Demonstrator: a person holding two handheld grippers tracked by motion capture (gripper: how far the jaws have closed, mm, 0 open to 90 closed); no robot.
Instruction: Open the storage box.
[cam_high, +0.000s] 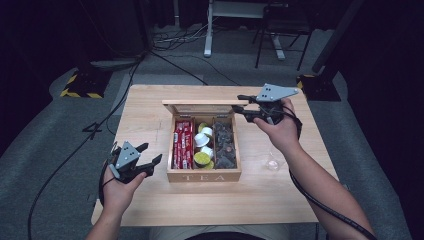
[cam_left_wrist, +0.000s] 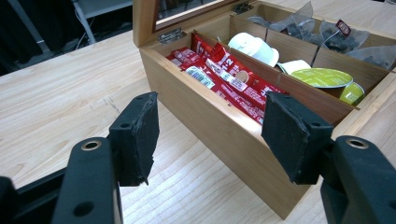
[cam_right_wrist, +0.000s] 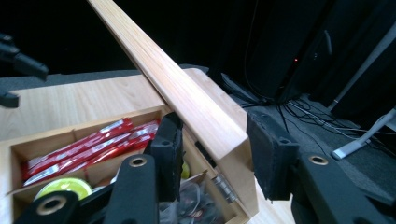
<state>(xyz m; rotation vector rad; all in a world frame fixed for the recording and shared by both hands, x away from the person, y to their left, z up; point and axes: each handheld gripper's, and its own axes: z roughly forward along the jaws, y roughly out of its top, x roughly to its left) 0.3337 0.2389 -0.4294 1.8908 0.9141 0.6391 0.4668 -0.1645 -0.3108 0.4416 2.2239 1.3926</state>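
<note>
High view: sitting mid-surface (cam_high: 150, 200), light wooden "TEA" box (cam_high: 204, 176) with hinged glass-paned lid (cam_high: 202, 103) raised. Right gripper (cam_high: 239, 106) straddling the lid's corner edge (cam_right_wrist: 205, 116), fingers (cam_right_wrist: 271, 154) either side, contact unclear. Left gripper (cam_high: 150, 154) hovering beside the box, fingers (cam_left_wrist: 137, 135) apart, holding nothing. Red sachets (cam_high: 183, 144) lining the left compartment.
</note>
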